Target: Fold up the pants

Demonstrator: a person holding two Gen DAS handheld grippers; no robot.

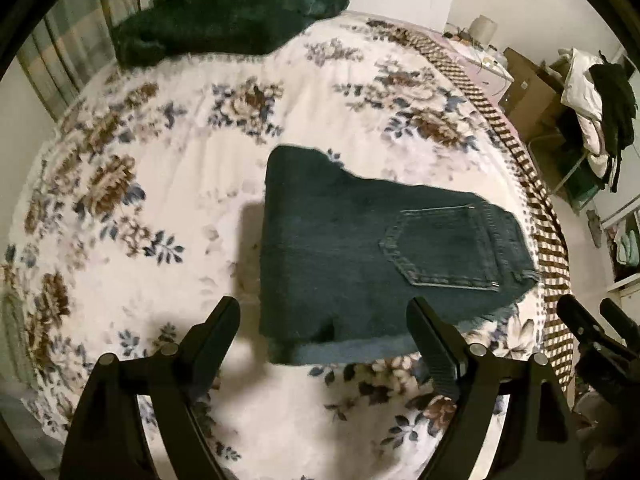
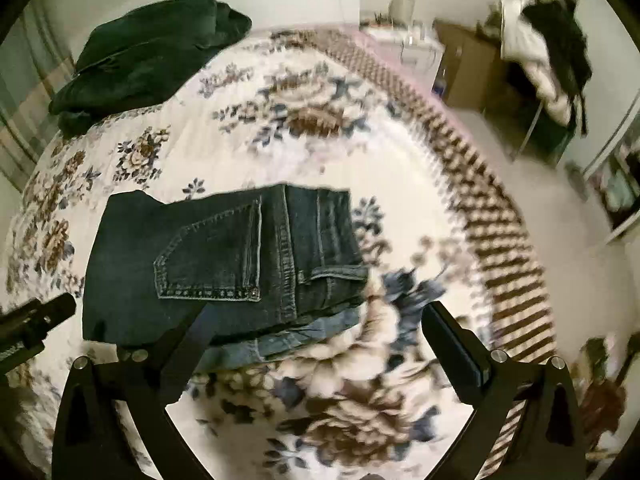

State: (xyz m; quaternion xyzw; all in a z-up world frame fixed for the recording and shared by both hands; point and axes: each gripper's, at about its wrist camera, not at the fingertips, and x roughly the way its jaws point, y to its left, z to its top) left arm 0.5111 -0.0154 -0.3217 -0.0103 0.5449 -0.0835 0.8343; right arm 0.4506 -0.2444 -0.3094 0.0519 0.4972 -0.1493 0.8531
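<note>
Lying folded into a compact, roughly square bundle, the pants (image 1: 360,248) rest on the bed (image 1: 160,184), near its checked-bordered edge. Dark blue denim faces up, showing a stitched back pocket (image 2: 212,256), and a paler layer peeks out along the near edge. Left gripper (image 1: 324,344) hangs above the bundle's near edge, jaws spread wide, gripping nothing. Right gripper (image 2: 316,344) hovers over the bundle's corner, jaws fully apart and empty. A plush floral blanket covers the bed; a rumpled dark green garment (image 1: 224,12) lies at the far side.
</note>
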